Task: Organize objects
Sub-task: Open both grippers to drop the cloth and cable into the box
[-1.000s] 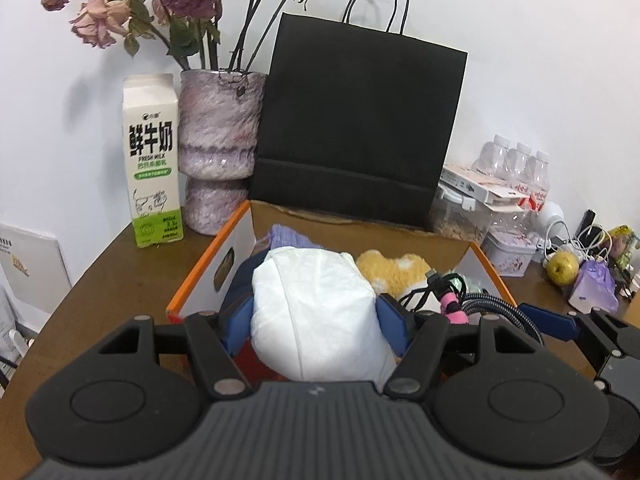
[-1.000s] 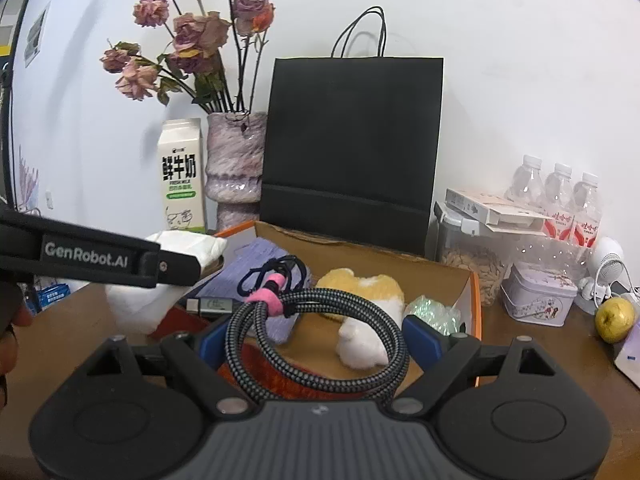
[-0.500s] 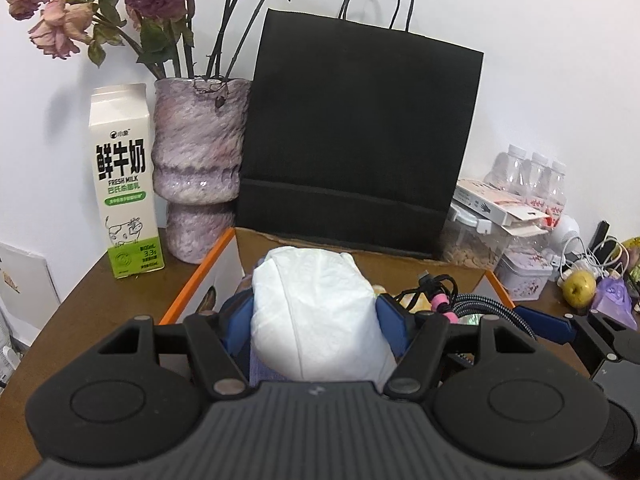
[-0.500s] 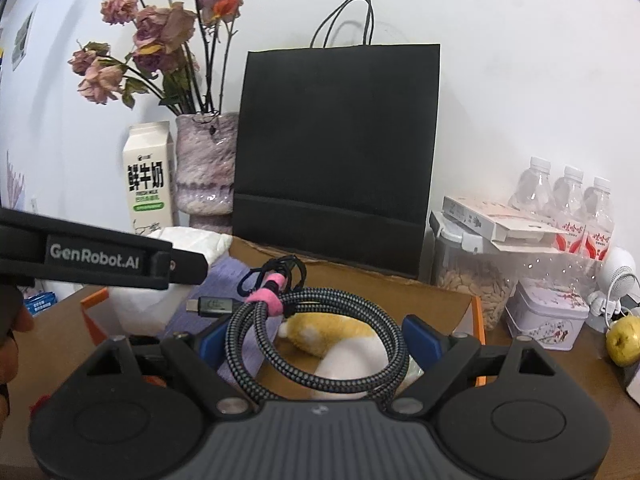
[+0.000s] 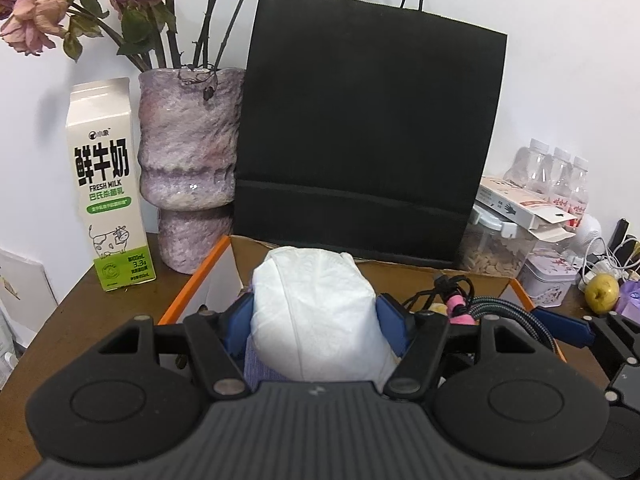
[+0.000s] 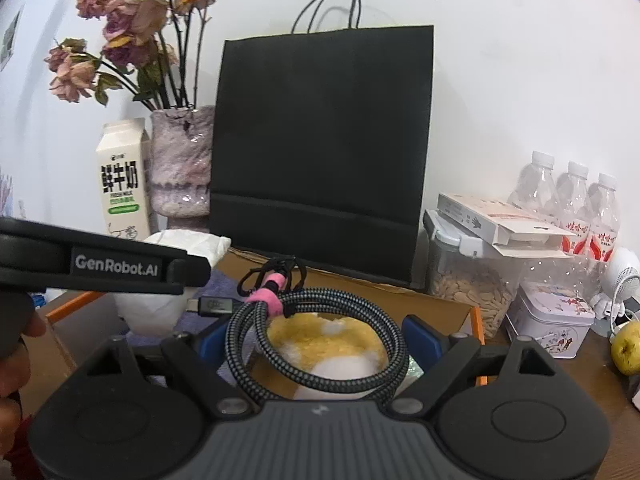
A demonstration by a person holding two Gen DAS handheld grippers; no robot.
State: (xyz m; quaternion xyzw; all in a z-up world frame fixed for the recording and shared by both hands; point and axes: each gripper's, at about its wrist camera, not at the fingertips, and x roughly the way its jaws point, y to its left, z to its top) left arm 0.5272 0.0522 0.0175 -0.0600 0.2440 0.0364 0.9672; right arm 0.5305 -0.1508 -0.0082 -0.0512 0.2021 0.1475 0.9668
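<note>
White tissue pack (image 5: 316,312) fills left tongs (image 5: 316,316); right tongs (image 6: 316,340) clamp braided cable (image 6: 316,344).

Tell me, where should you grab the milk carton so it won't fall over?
Grip the milk carton around its flat middle, coming from the front, fingers on its two side faces. It stands upright with straight walls, while the top is sloped. The vase stands close on its right, so that finger may have little room.

Rose heads (image 5: 24,28) cut off at top, cardboard box (image 5: 200,280) floor hidden by white bundle (image 5: 316,312), bottle labels (image 6: 576,232) illegible
</note>
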